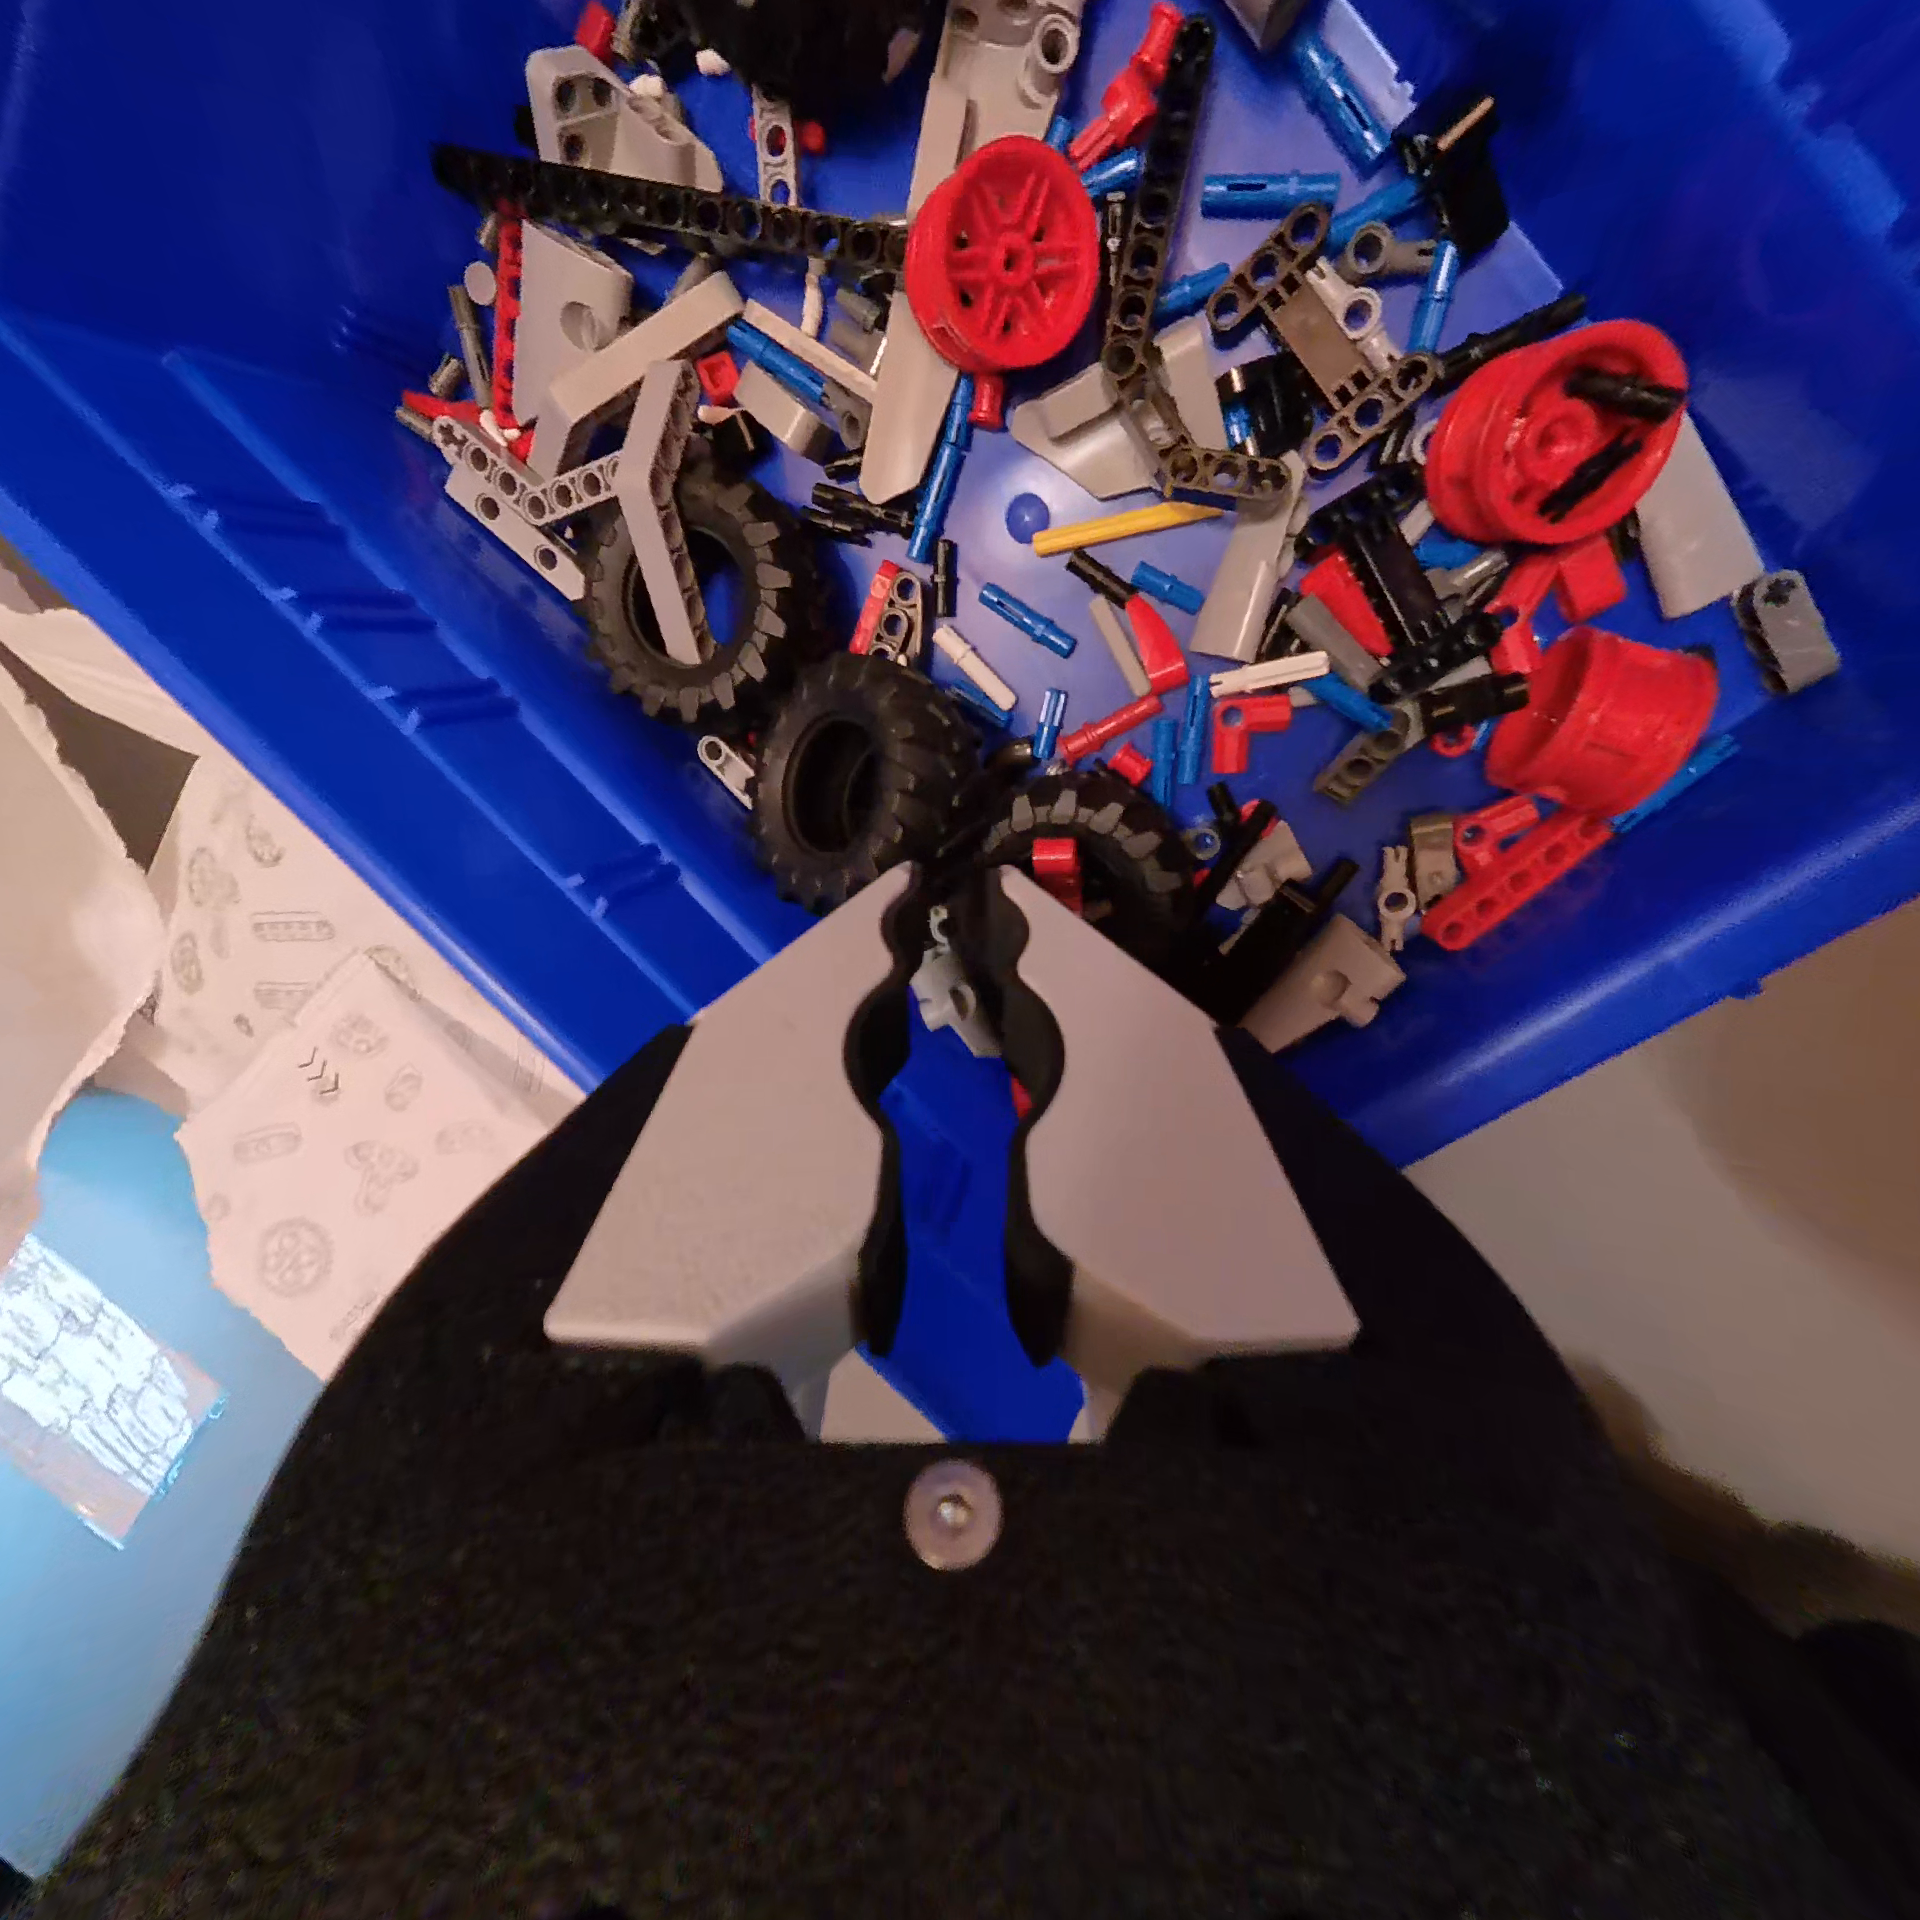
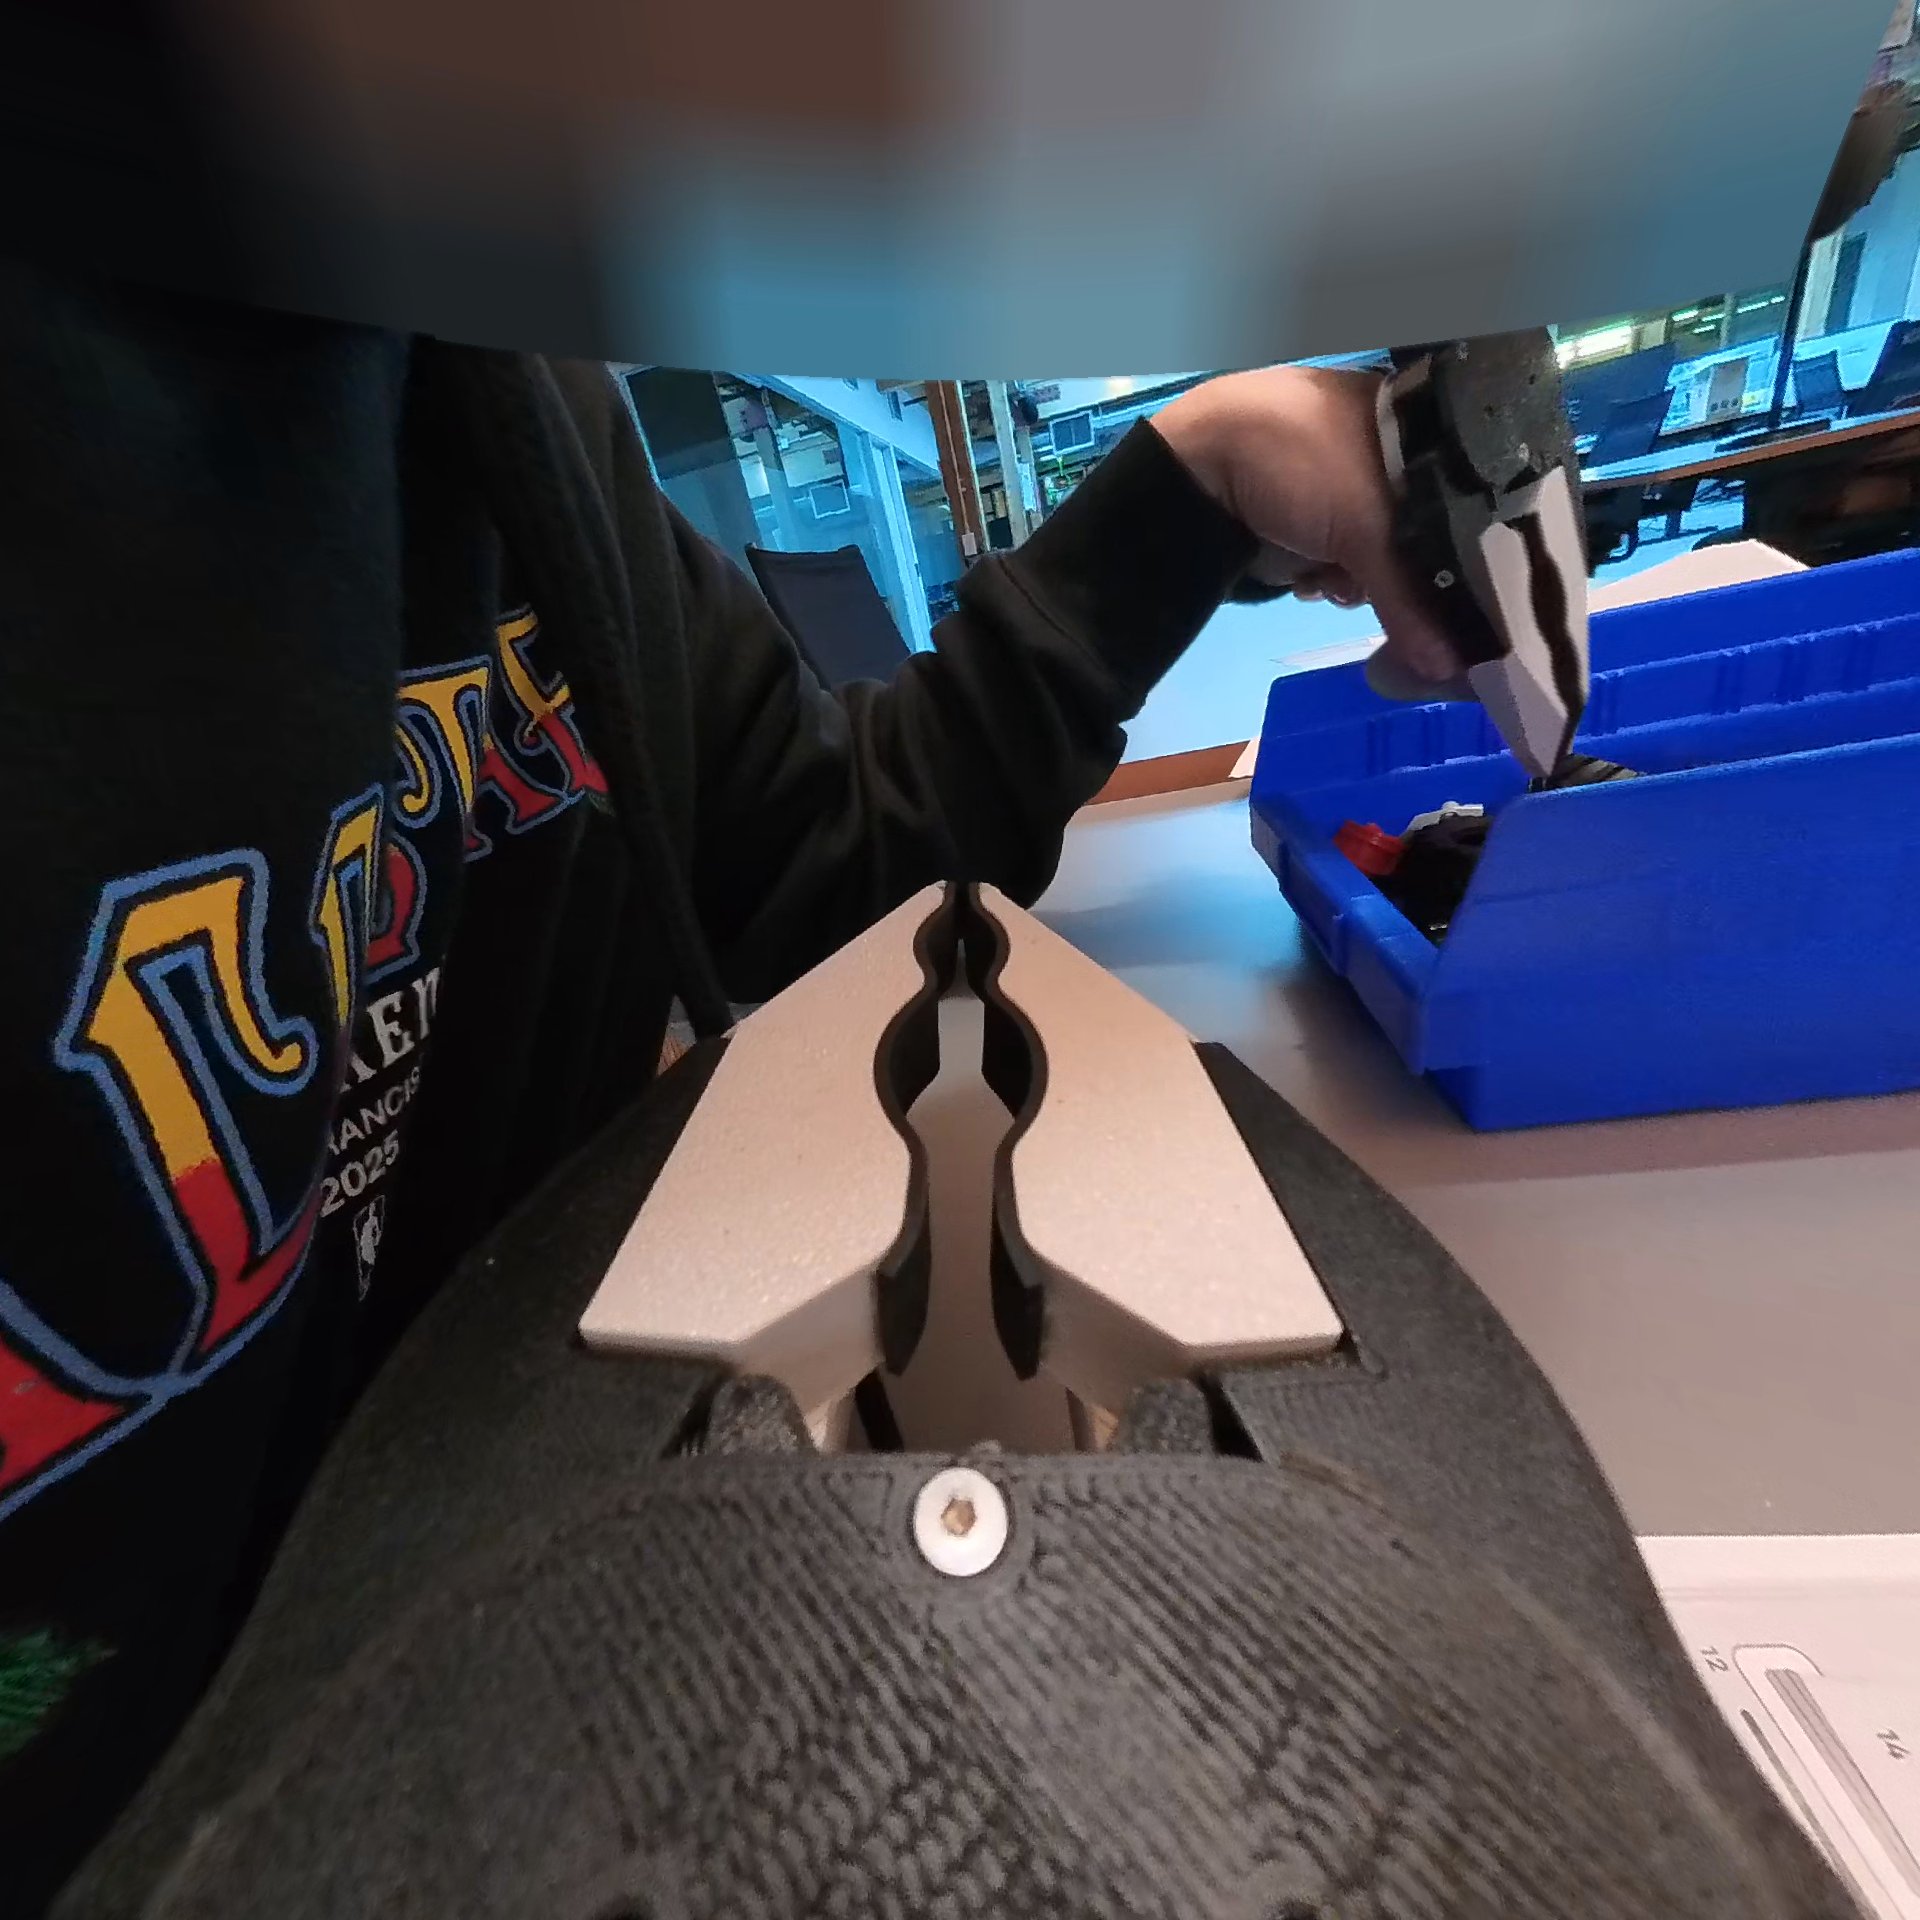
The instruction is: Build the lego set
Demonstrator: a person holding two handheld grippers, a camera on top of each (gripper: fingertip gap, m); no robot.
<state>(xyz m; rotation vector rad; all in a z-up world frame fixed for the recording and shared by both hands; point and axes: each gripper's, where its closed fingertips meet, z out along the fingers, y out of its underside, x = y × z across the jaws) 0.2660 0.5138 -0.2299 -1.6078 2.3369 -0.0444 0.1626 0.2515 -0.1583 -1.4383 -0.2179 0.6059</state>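
Note:
A blue bin (image 1: pixel 312 468) holds several loose Lego Technic parts: red wheel hubs (image 1: pixel 1003 255), black tyres (image 1: pixel 862 769), grey panels, black beams and blue pins. My left gripper (image 1: pixel 958 875) reaches into the bin's near side next to a tyre. Its jaws are closed on a thin black part (image 1: pixel 987 810) that sticks out past the tips. In the right wrist view the left gripper (image 2: pixel 1548 748) points down into the bin (image 2: pixel 1662 935), held by a hand. My right gripper (image 2: pixel 961 896) is shut and empty, above the table, facing a person's dark hoodie.
Torn white parts bags and printed paper (image 1: pixel 343 1122) lie left of the bin. An instruction page (image 2: pixel 1818 1714) lies on the grey table (image 2: pixel 1455 1299) at the lower right. The person's arm (image 2: pixel 1039 665) spans from the torso to the bin. Some 30 cm of space lies between my two pairs of fingers.

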